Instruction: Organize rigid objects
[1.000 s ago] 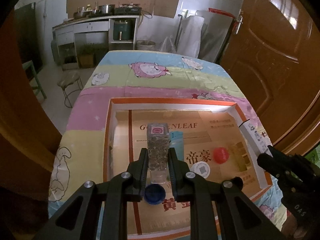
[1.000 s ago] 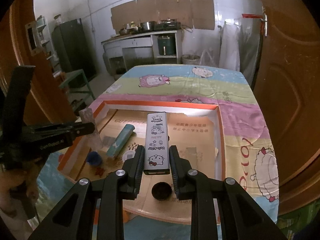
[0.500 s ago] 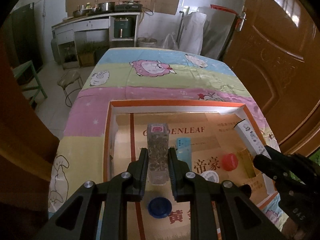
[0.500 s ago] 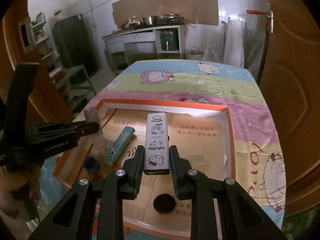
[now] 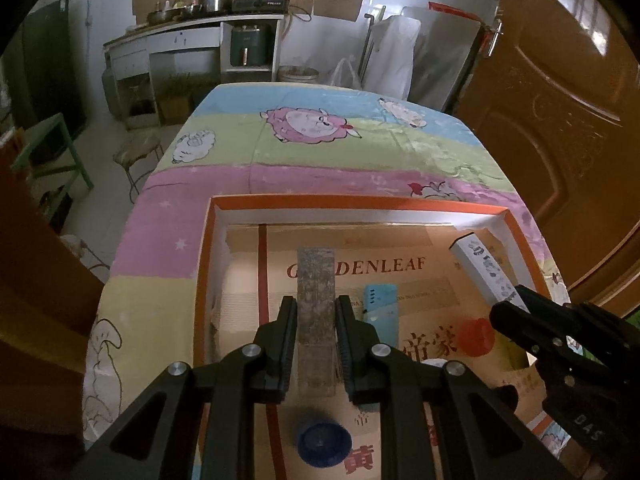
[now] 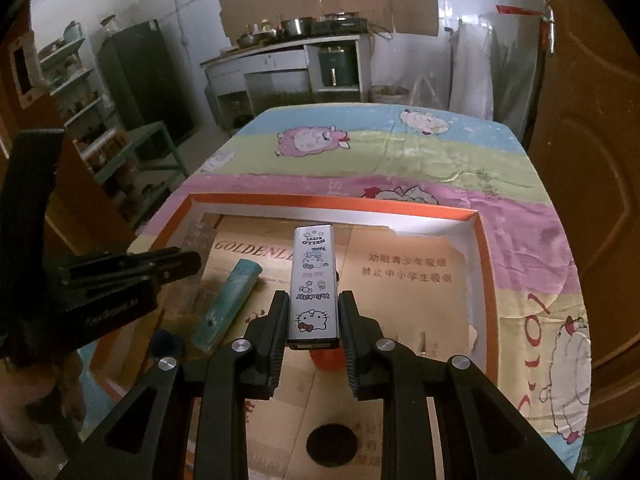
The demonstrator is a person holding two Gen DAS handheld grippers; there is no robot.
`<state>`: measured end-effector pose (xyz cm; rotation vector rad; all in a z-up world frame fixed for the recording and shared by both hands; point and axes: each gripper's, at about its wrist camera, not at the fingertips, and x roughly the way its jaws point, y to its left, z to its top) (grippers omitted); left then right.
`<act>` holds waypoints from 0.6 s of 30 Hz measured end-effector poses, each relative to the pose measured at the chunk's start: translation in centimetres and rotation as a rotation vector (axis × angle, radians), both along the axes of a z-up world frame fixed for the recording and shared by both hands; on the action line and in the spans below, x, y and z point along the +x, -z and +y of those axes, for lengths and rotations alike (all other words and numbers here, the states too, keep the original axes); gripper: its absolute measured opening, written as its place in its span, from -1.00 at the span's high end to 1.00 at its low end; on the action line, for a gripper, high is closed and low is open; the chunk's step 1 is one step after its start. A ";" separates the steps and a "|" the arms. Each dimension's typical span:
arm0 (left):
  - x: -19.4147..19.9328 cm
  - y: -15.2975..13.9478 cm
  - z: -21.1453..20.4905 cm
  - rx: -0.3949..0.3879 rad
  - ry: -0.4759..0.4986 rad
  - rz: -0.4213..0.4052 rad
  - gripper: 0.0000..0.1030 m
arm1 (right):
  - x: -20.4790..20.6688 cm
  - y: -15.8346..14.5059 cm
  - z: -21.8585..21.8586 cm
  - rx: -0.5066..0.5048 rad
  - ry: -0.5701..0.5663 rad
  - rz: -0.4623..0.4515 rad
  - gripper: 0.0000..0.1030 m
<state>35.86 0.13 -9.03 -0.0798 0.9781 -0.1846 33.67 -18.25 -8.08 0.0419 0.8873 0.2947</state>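
My left gripper [image 5: 316,308] is shut on a clear patterned rectangular box [image 5: 316,280] and holds it over the left part of an orange-rimmed cardboard tray [image 5: 360,202]. My right gripper [image 6: 314,304] is shut on a white Hello Kitty box [image 6: 313,276] held over the tray's middle [image 6: 328,202]. In the left wrist view the Hello Kitty box [image 5: 486,268] and right gripper [image 5: 516,320] show at right. The left gripper [image 6: 176,266] shows at left in the right wrist view.
In the tray lie a teal box [image 5: 380,304] [image 6: 228,304], a blue cap [image 5: 323,444], a red cap [image 5: 474,332] [image 6: 326,358] and a black cap [image 6: 331,443]. The tray sits on a cartoon-print cloth [image 5: 320,152]. A wooden door [image 5: 560,120] stands at right.
Both grippers have risen and pulled back a little, boxes still held. The clear box now tilts further forward, lying flatter in the left gripper.
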 end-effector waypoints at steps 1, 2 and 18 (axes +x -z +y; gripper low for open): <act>0.1 0.1 0.0 0.000 0.000 0.001 0.61 | 0.2 0.1 0.0 -0.001 0.000 0.005 0.50; 0.2 0.2 0.0 0.000 0.000 0.003 0.61 | 0.4 0.3 0.1 -0.001 0.000 0.007 0.50; 1.3 0.9 -0.1 0.003 0.002 0.007 0.61 | 2.9 1.9 0.9 -0.024 -0.004 0.054 0.50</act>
